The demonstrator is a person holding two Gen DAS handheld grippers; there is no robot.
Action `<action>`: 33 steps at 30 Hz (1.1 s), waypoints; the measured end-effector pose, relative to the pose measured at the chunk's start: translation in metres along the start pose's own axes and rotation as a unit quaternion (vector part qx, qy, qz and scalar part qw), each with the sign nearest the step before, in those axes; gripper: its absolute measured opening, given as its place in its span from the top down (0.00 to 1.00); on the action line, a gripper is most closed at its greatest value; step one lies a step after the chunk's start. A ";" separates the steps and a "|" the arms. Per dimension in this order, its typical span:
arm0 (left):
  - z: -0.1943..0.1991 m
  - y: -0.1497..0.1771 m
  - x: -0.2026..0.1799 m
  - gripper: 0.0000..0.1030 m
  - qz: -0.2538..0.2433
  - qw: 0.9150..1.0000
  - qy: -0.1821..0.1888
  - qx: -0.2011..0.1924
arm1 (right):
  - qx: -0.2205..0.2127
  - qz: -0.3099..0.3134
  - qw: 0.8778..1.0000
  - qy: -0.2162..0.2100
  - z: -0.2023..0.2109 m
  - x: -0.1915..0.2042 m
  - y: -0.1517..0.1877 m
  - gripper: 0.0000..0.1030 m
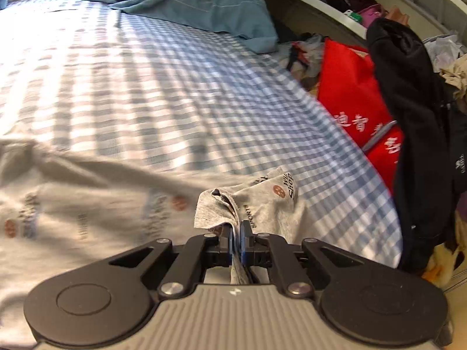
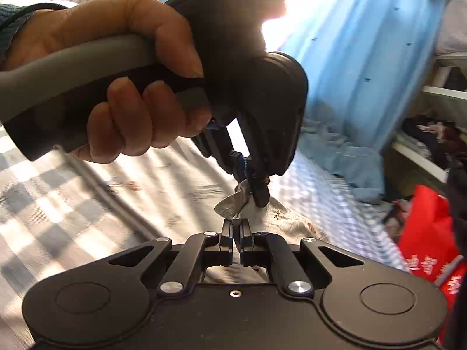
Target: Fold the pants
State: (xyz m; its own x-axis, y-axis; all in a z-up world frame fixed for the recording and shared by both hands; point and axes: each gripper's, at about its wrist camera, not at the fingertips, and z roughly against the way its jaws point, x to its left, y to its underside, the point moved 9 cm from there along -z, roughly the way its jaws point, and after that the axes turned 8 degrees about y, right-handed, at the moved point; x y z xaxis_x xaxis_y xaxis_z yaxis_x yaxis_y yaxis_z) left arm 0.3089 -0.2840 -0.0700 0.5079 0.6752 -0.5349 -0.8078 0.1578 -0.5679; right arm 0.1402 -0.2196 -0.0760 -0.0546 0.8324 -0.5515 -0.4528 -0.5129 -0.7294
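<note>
Light grey printed pants (image 1: pixel 87 213) lie across the near part of a blue checked bed (image 1: pixel 146 87). My left gripper (image 1: pixel 238 230) is shut on a bunched corner of the pants (image 1: pixel 216 210). In the right wrist view my right gripper (image 2: pixel 237 227) is shut on the same grey cloth (image 2: pixel 230 204), just below the left gripper (image 2: pixel 254 183), which a bare hand (image 2: pixel 122 93) holds from above. The two grippers pinch the cloth close together, near the bed's right edge.
A crumpled blue garment (image 1: pixel 204 3) lies at the far end of the bed. A red bag (image 1: pixel 350 93) and a black garment (image 1: pixel 414 116) stand right of the bed, with cluttered white shelves (image 1: pixel 335 8) behind. A blue curtain (image 2: pixel 364 58) hangs beyond.
</note>
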 end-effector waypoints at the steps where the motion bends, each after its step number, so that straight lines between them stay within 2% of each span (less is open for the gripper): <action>1: 0.000 0.003 0.006 0.95 -0.006 1.000 -0.009 -0.002 | 0.006 0.004 1.000 -0.007 -0.004 0.009 0.000 0.97; 6: -0.004 0.027 0.032 0.95 -0.037 0.998 -0.051 -0.003 | 0.040 0.009 0.998 -0.036 -0.021 0.043 0.006 0.97; 14: -0.002 0.037 0.042 0.95 -0.041 0.998 -0.048 -0.011 | 0.051 -0.016 0.998 -0.038 -0.020 0.045 0.008 0.97; 20: 0.002 0.031 0.031 0.95 -0.056 0.997 -0.060 -0.013 | 0.042 -0.023 0.998 -0.030 -0.022 0.039 0.011 0.97; 28: 0.043 0.006 0.020 0.96 -0.105 0.992 -0.063 -0.033 | 0.006 -0.031 0.999 -0.016 -0.007 0.042 -0.027 0.97; 33: 0.084 -0.003 0.041 0.96 -0.116 0.989 -0.079 -0.043 | -0.025 -0.029 0.998 -0.040 0.004 0.067 -0.065 0.97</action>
State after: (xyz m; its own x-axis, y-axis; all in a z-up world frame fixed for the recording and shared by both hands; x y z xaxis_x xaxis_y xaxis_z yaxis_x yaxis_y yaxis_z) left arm 0.3070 -0.1965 -0.0380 0.6177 0.7335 -0.2837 -0.6434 0.2638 -0.7187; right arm 0.1623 -0.1298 -0.0643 -0.1017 0.8742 -0.4749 -0.4121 -0.4715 -0.7797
